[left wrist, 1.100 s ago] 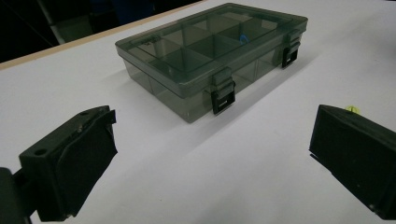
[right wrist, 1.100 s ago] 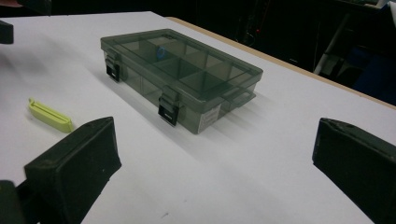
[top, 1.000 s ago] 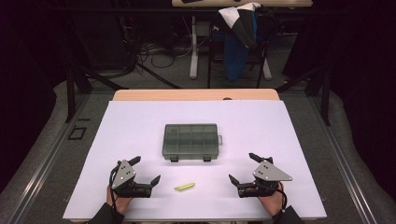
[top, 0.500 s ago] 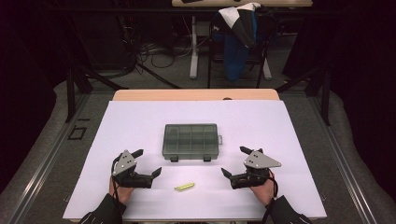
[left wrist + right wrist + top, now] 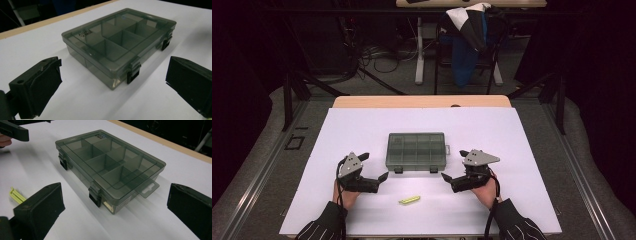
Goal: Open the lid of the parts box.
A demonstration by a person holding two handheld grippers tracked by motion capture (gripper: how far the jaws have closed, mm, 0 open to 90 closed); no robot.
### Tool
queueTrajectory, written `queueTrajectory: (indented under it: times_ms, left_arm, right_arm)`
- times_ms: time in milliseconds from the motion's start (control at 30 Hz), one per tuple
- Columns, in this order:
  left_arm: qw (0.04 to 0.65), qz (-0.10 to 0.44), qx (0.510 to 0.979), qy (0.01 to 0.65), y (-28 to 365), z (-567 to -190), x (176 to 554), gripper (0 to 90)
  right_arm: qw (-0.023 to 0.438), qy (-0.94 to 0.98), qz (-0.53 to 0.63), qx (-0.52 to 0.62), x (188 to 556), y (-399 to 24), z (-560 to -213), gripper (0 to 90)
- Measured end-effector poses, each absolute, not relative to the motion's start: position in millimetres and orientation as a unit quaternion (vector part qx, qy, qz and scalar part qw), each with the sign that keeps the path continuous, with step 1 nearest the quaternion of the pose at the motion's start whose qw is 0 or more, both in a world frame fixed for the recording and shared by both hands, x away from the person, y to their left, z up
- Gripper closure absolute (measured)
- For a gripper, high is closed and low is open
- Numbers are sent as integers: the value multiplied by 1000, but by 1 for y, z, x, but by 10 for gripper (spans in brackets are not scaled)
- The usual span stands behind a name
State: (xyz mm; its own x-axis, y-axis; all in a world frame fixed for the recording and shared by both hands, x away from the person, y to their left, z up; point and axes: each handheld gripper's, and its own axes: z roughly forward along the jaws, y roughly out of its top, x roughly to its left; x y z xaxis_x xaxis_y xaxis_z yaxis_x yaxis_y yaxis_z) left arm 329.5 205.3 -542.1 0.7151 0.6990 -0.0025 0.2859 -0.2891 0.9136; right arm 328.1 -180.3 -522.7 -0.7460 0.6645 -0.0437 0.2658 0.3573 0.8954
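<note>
Compartment box [image 5: 416, 150] lies at frame centre, long axis horizontal, between left tool [image 5: 373, 166] and right tool [image 5: 453, 167]; both tools spread, empty, about equally near.

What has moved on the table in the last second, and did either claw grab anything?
Both claws slid forward and inward toward the box. The right claw travelled farther, from near the table edge to beside the box's right front corner; the left claw edged up a little. Neither grabbed anything; both are open. The box, lid shut, and the yellow-green piece stayed put.
</note>
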Motion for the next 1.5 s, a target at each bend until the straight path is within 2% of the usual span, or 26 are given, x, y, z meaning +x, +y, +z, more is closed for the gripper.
queueTrajectory:
  times_ms: [200,567,733,800,967,1133,1233,1400,1500]
  left_arm:
    - [498,195,786,310,201,-543,344,0]
    - [477,180,806,299,195,-545,357,0]
    - [470,165,816,293,193,-547,364,2]
    - [465,162,822,285,190,-549,365,5]
    - [462,154,827,279,190,-552,365,57]
    - [452,144,839,268,193,-554,366,153]
    - [452,143,839,268,195,-554,366,165]
    - [451,137,841,266,197,-556,366,240]
    - [455,128,839,269,198,-558,367,291]
  right_arm:
    - [169,809,474,303,346,-174,-524,9]
    - [142,821,458,310,365,-170,-524,40]
    - [123,834,443,305,373,-169,-528,136]
    - [121,835,441,305,374,-168,-529,140]
    - [122,842,426,308,374,-164,-534,188]
    - [124,845,418,309,373,-164,-537,282]
    - [126,846,416,309,373,-165,-538,320]
    - [128,855,404,299,372,-165,-542,404]
    - [128,862,393,294,372,-163,-545,414]
